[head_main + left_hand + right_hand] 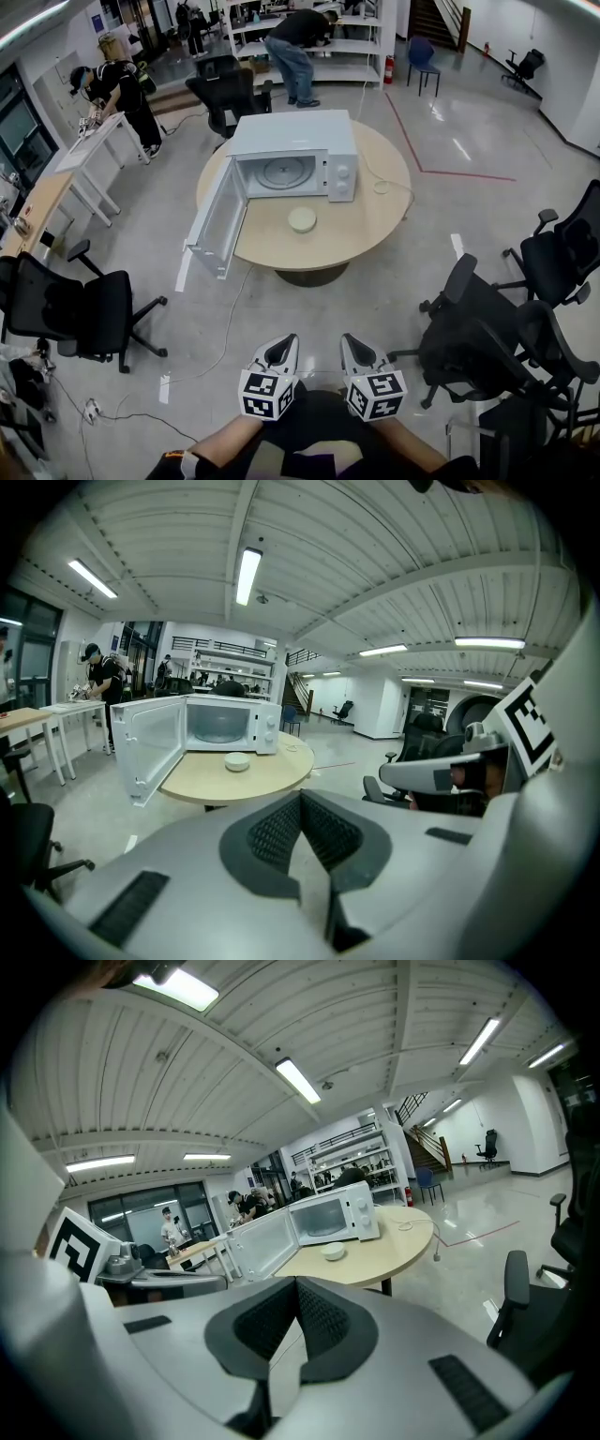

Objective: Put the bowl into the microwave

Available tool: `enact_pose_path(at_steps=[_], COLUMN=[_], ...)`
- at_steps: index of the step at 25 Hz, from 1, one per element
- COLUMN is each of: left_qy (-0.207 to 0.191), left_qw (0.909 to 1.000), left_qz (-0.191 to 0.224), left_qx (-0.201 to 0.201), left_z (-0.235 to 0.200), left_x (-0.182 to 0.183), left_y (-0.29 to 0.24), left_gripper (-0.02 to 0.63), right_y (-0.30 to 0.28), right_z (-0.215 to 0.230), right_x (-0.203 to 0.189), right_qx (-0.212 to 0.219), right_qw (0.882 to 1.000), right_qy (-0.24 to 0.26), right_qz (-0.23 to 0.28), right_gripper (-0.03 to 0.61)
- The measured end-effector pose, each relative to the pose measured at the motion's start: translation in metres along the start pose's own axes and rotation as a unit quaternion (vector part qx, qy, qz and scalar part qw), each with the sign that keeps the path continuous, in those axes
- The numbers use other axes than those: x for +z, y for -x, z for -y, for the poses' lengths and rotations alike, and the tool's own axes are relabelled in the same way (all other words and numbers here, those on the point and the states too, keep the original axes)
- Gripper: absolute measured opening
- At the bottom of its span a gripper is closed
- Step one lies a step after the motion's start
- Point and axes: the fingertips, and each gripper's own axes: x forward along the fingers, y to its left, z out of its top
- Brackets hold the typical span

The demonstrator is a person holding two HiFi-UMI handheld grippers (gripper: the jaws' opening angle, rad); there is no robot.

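1. Grey office floor (375,300) spreads under me, and low in the head view I hold both tongs side by side, well apart from the table
2. My left gripper (278,349) has its jaws pressed together, ribbed pads meeting with nothing between them
3. My right gripper (355,349) is the same: jaws closed on each other and empty
4. Ahead of both stands the round wooden table (375,230); the white bowl (302,219) sits upright on it, just in front of the oven's open mouth and apart from it
5. At the table's back I see the white microwave (295,141), its door (217,220) swung wide to the left and reaching past the table edge
6. Black office chairs flank me, one left (84,314) and one right (497,347)
7. Farther off, people bend over a bench (117,89) and shelving (295,42)
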Motion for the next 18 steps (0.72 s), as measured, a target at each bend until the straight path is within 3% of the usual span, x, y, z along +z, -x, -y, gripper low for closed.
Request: enact_pose_path(at_steps=[8,18], left_qy=[0.002,-0.022], left_qw=[1.0000,0.9993], left_qz=[-0.004,-0.019], left_qx=[0.005,-0.025], left_z=[0.004,0.015], left_x=[-0.003,-0.009], left_y=[0.007,-0.008], left_gripper=[0.044,0.044], right_y=[0.008,0.011], right_z=[-0.002,0.015], right_x=[-0.004,-0.011], right_qx=[0.003,-0.028], right_qw=[1.000,0.999], right_qy=[-0.002,-0.022], right_qz=[0.000,0.007], right_gripper=[0.015,0.015])
